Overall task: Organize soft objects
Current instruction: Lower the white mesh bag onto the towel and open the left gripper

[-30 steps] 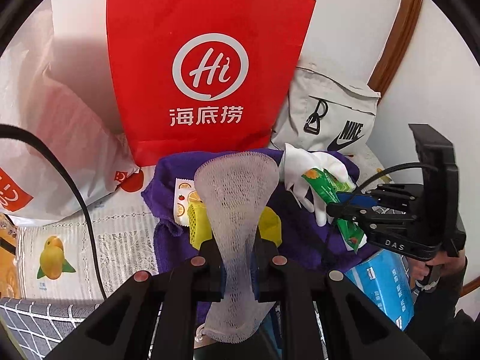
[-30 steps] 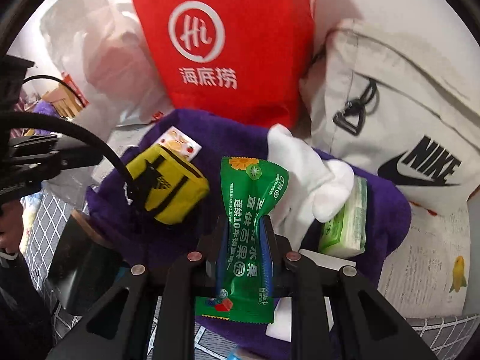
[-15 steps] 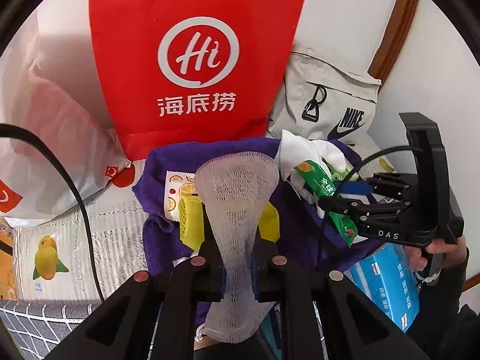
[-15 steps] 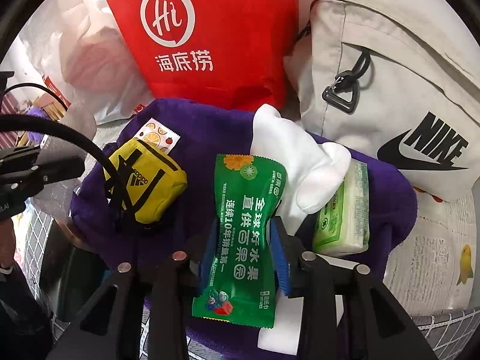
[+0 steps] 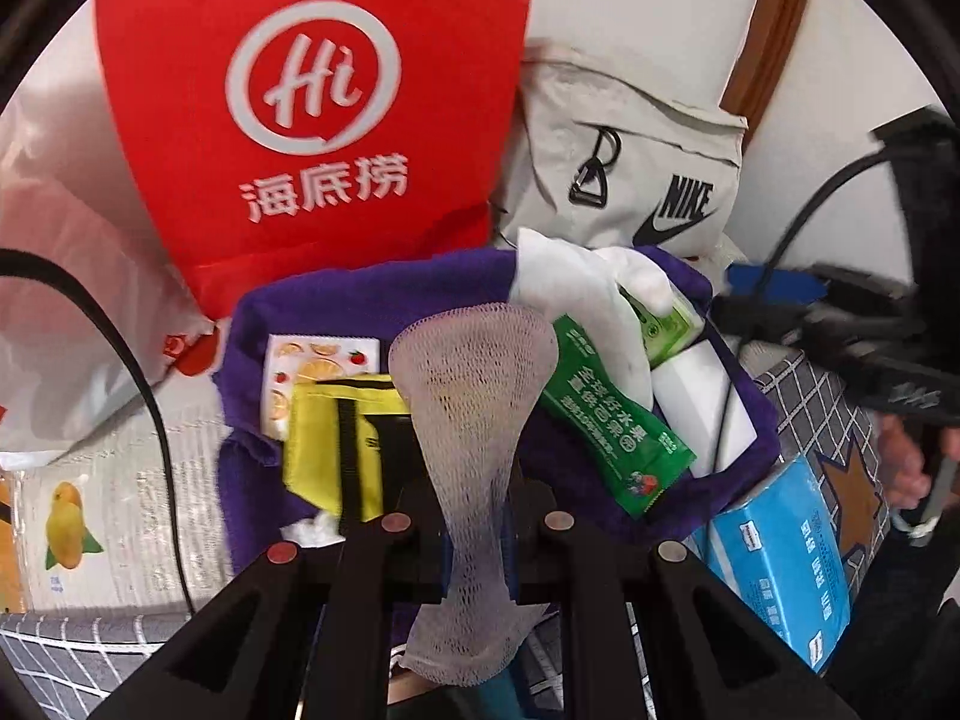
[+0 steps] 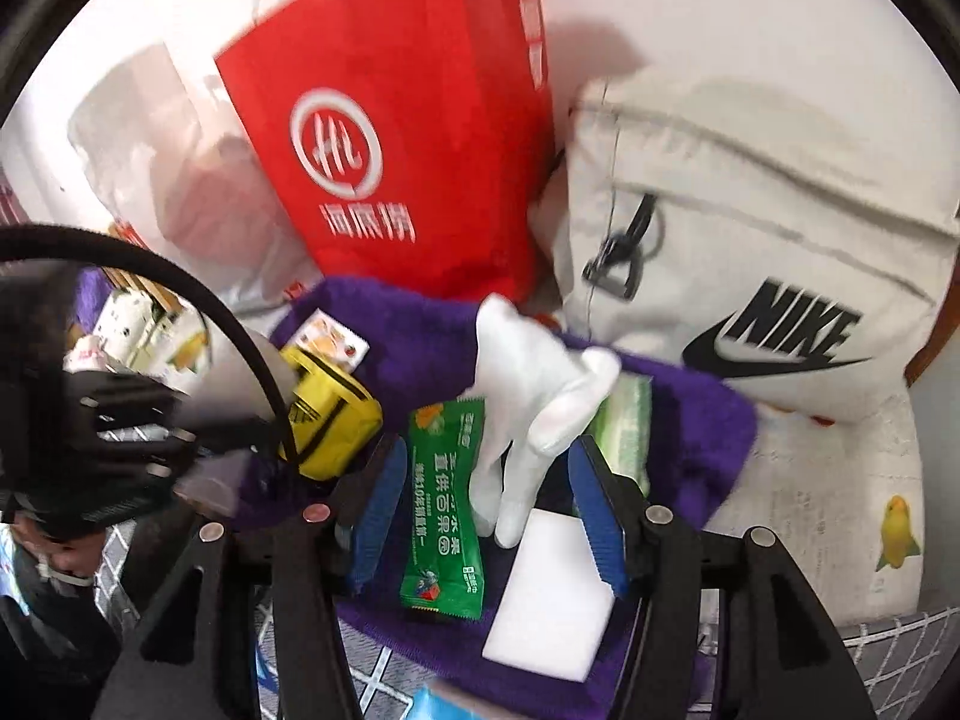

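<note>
The left gripper (image 5: 477, 498) pinches a white foam net sleeve (image 5: 474, 396) at its narrow waist; the sleeve flares wide toward 12 o'clock above the jaws, and its lower end hangs below them, cut off by the gripper body. Just beyond, at 11 o'clock, lies a yellow pouch (image 5: 336, 438), partly hidden by the sleeve and blurred.

The right gripper (image 6: 489, 498) stands spread and its jaws are opening; the green snack packet (image 6: 444, 504) lies flat on the purple towel (image 6: 678, 420) between the pads, touching neither. At 1 o'clock from the packet a white glove (image 6: 528, 384) rests beside it, covering part of a green tissue pack (image 6: 627, 426). A white foam block (image 6: 552, 594) sits at 5 o'clock, its right side hidden behind the finger. Farther off at 12 o'clock stands a red bag (image 6: 414, 138), smeared by motion, with a grey Nike bag (image 6: 750, 240) at 2 o'clock.
</note>
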